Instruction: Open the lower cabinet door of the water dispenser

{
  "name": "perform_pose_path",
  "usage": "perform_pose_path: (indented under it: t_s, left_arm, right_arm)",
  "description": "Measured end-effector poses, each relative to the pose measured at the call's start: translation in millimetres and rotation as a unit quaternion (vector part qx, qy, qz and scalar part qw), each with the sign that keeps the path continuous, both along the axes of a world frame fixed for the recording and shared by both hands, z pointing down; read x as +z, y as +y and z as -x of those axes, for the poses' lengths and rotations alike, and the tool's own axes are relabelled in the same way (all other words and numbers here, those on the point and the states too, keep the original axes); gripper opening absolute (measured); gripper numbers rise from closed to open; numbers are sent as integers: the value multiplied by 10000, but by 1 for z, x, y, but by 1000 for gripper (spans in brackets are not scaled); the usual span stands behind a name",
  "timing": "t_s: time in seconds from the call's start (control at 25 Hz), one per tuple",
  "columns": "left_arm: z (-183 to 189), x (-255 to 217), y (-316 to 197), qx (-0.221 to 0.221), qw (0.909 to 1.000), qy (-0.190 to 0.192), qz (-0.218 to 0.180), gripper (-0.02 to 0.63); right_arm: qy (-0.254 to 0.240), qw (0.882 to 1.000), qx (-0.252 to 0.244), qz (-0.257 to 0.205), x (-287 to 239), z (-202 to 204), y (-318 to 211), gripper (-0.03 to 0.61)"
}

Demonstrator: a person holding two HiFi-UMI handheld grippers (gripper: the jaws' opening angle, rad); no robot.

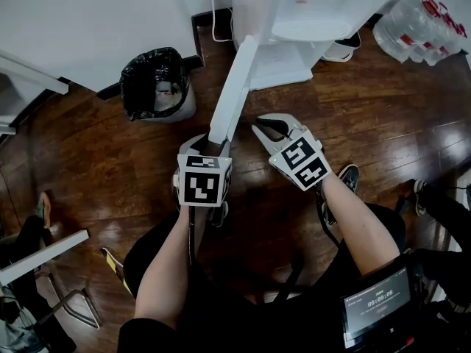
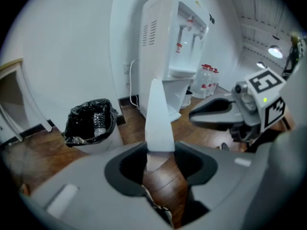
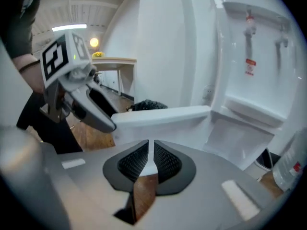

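Observation:
The white water dispenser (image 1: pixel 294 13) stands at the far wall. Its lower cabinet door (image 1: pixel 232 87) is swung out toward me, and the open compartment (image 1: pixel 283 65) shows behind it. My left gripper (image 1: pixel 213 140) has the door's free edge (image 2: pixel 158 119) between its jaws, which close on it from both sides. In the left gripper view the left gripper (image 2: pixel 160 155) shows the door filling its gap. My right gripper (image 1: pixel 259 127) hovers just right of the door, shut and empty. In the right gripper view the right gripper (image 3: pixel 152 157) has its pads together, with the door (image 3: pixel 163 116) ahead.
A bin with a black bag (image 1: pixel 154 83) stands left of the dispenser on the wood floor. A pack of water bottles (image 1: pixel 423 24) lies at the far right. A cable runs down the wall behind the dispenser. Chair legs and my own shoes are near me.

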State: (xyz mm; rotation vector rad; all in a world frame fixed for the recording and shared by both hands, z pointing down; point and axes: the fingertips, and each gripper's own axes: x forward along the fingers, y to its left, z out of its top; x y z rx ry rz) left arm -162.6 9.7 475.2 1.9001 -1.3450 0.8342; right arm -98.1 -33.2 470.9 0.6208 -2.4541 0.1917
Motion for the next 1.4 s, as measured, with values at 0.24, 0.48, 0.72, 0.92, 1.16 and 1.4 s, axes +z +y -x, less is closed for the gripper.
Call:
perform_pose_path:
  t_s: [0.24,0.48,0.72,0.92,1.16,1.4]
  left_arm:
    - [37,-6,-13,-595,9975,-344,-154,195]
    - [67,-3,-23,-865,9927,-795,-289,201]
    - [90,-9,-30,-1426,9842,-978,-393,195]
    - [92,-9,-33,-1802,9781,-941,-453,199]
    - [84,-11,-29,-2098,9745,-678,-413,199]
    - [57,-57,-33,-2268,9710,59,-749,236]
  right_arm:
    - [-798,9918,988,-171,-65,-34,-27,37]
    - [-1224,9825,1400,-111,-90,-49,-35,35]
    - [-1569,9760,1506,-58,-116,-61,-41,35]
    - [-1552,9760,1531,-14,-119,-72,-38,35]
    - [-1676,9711,1694,115,-126,-91,-40,35]
    - [-1802,9681,1739,84,-134,-97,-36,35]
